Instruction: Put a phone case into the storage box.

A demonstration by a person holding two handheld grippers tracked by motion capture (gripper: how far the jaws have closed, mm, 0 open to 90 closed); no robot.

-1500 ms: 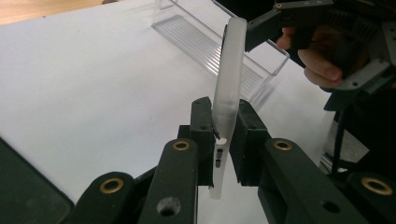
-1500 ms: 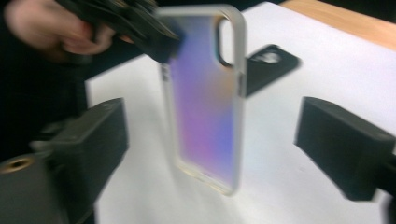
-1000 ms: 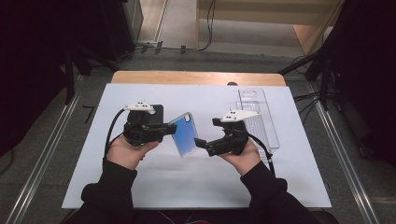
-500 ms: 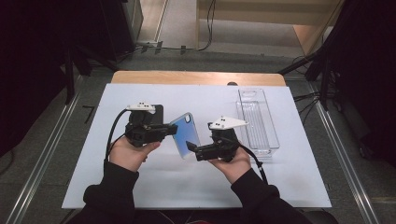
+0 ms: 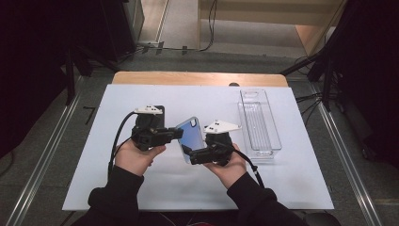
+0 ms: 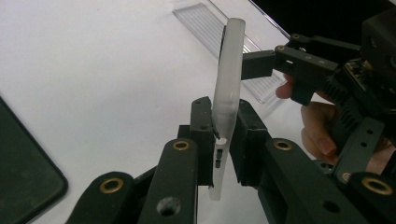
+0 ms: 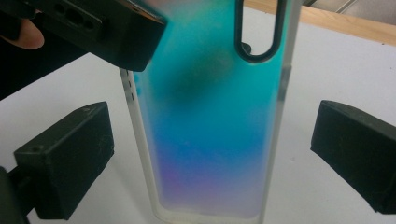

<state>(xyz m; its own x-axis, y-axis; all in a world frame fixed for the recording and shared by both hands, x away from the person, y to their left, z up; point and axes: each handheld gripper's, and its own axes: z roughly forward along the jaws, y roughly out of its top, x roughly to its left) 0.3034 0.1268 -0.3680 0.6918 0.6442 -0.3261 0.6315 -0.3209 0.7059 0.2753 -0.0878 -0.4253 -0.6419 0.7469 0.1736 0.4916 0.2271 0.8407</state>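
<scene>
A translucent phone case [image 5: 190, 135], tinted teal to blue, is held on edge above the white table. My left gripper [image 5: 175, 134] is shut on one long side of it; in the left gripper view the two pads press the case's rim [image 6: 227, 88] from both sides. My right gripper [image 5: 189, 153] is open at the case's lower end. In the right gripper view the case [image 7: 210, 121] stands between the pads [image 7: 70, 158], with a gap on each side. One jaw of the left gripper covers the case's upper left corner there.
A black phone [image 5: 157, 112] lies flat on the white table [image 5: 94, 155] behind my left hand, its corner [image 6: 23, 177] also in the left gripper view. A clear plastic tray [image 5: 259, 123] stands at the right. A wooden edge [image 5: 197, 78] runs along the far side.
My right gripper has moved left and slightly down, from beside the tray to the case, and its open jaws now flank the case's lower end. The left gripper has held still.
</scene>
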